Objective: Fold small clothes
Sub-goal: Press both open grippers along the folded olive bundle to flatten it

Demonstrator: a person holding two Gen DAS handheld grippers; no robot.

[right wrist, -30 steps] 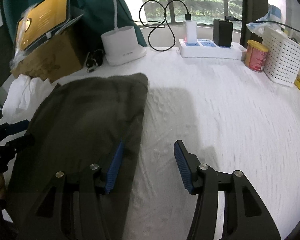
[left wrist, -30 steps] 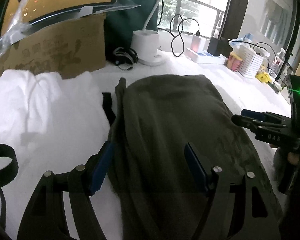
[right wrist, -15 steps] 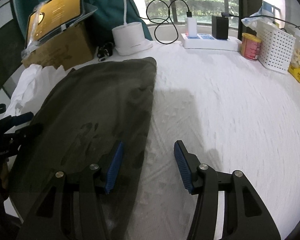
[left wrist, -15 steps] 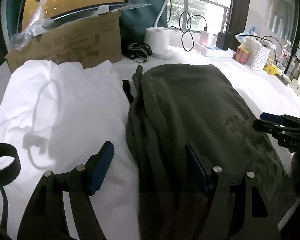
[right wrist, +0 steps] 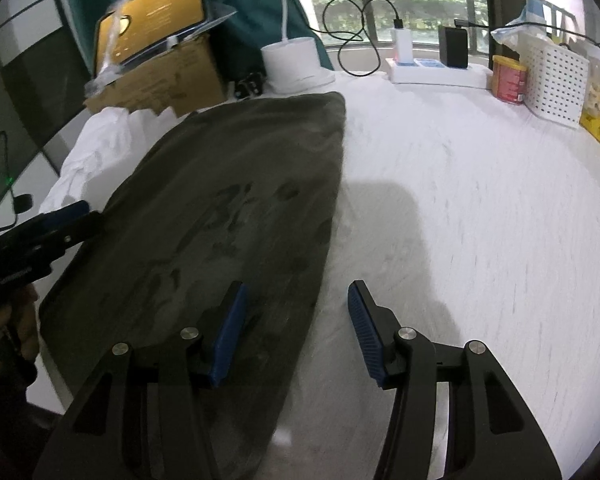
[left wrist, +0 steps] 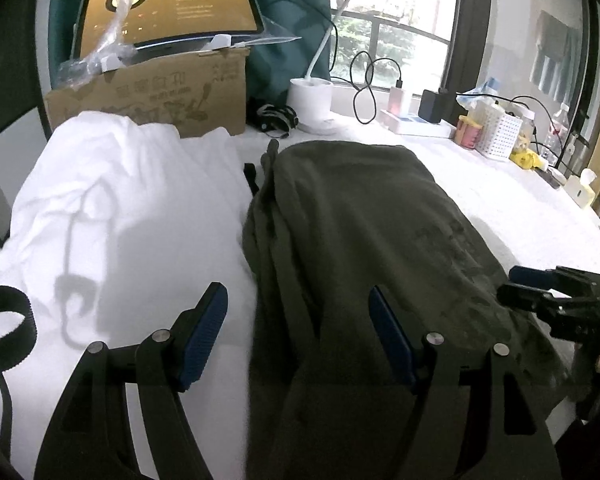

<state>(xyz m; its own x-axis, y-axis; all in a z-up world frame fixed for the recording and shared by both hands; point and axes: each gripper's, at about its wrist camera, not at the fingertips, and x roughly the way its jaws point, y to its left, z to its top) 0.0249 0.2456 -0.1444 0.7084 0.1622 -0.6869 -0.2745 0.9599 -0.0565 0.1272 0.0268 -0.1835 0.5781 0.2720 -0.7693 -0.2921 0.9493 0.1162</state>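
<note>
A dark olive garment (left wrist: 360,232) lies flat and lengthwise on the white table cover, folded along its left edge; it also fills the left half of the right wrist view (right wrist: 228,208). My left gripper (left wrist: 296,320) hovers open over its near left edge, nothing between the blue pads. My right gripper (right wrist: 296,320) stands open over the garment's right edge, one pad above the cloth, one above the bare cover. Each gripper shows in the other's view: the right gripper (left wrist: 540,288) at the garment's right side, the left gripper (right wrist: 60,224) at its left side.
A white garment (left wrist: 120,208) lies crumpled left of the olive one. Behind stand a cardboard box (left wrist: 160,96) with a tablet (left wrist: 168,8), a white lamp base (left wrist: 310,100), a power strip (right wrist: 436,68), a red can (right wrist: 508,80) and a white basket (right wrist: 556,76).
Both grippers have drawn back toward the near edge of the table, so more of the olive garment and the white garment shows. Both stay open.
</note>
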